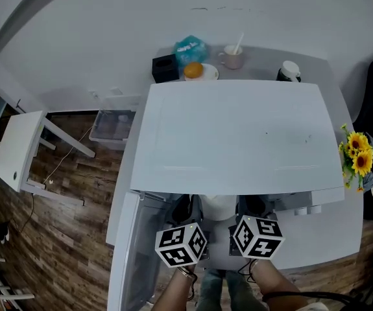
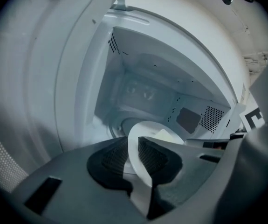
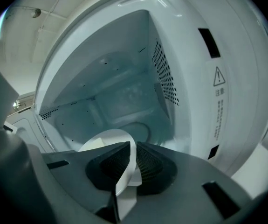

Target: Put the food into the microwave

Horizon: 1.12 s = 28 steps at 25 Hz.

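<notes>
Head view shows the white microwave from above on a grey counter, with its door swung open toward my left. Both tools sit at the front opening. The left gripper and the right gripper flank a white plate that is half tucked under the microwave's front edge. Behind the microwave stand a black box, a blue bag, an orange and a mug. Sunflowers sit at the counter's right end.

Left gripper view looks into the open cavity of the microwave. The left gripper is clenched on the near rim of the white plate, with the ribbed pads pressing it from both sides. A pale piece of food lies on the plate; I cannot tell what kind. The plate hangs at the mouth of the cavity, over its floor. The right gripper's marker cube shows at the far right.

Right gripper view faces the same cavity from the other side. The right gripper is clamped on the opposite rim of the plate, and the food shows pale on its far left part. The turntable lies just beyond the plate on the cavity floor. A warning label sits on the front frame at right.
</notes>
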Each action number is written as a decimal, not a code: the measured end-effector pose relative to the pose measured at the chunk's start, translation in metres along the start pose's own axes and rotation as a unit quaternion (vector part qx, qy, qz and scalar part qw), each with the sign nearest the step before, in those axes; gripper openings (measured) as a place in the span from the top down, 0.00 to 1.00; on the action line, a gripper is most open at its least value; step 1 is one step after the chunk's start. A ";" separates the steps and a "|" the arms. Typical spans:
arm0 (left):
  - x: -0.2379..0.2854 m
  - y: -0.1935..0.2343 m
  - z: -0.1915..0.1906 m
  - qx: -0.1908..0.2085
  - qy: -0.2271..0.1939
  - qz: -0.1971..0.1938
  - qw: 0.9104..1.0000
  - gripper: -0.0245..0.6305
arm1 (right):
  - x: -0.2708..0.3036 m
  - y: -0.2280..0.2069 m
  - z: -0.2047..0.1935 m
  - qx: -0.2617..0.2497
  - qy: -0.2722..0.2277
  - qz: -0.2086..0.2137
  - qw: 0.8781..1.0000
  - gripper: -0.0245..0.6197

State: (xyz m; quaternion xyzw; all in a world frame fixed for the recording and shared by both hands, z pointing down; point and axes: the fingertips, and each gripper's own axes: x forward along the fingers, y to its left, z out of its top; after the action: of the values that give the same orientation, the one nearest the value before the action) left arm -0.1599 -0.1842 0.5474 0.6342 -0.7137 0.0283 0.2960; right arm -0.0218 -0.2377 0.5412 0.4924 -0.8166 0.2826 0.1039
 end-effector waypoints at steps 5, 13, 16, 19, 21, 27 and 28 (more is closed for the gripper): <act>0.014 0.003 0.007 0.007 -0.009 0.003 1.000 0.85 | 0.010 -0.002 0.001 0.003 -0.012 -0.011 1.000 0.88; 0.033 0.007 0.008 0.010 -0.016 0.006 1.000 0.85 | 0.025 -0.005 0.006 0.003 -0.028 -0.031 0.999 0.88; 0.037 0.008 0.011 0.013 -0.021 0.010 1.000 0.85 | 0.029 -0.005 0.008 0.005 -0.031 -0.036 0.999 0.88; 0.039 0.009 0.013 0.021 -0.022 0.019 0.999 0.85 | 0.032 -0.005 0.008 0.007 -0.031 -0.041 0.999 0.88; 0.040 0.010 0.014 0.031 -0.023 0.027 0.999 0.85 | 0.034 -0.005 0.008 0.006 -0.031 -0.044 0.999 0.88; 0.045 0.012 0.007 0.009 -0.017 0.029 0.999 0.85 | 0.037 -0.008 0.006 0.003 -0.026 -0.057 0.998 0.88; 0.046 0.012 0.006 0.009 -0.018 0.030 0.999 0.85 | 0.038 -0.008 0.006 0.004 -0.025 -0.059 0.998 0.88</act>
State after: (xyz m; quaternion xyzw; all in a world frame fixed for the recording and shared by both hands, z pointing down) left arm -0.1748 -0.2251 0.5673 0.6155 -0.7375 0.0317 0.2762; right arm -0.0325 -0.2718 0.5564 0.5466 -0.7877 0.2667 0.0981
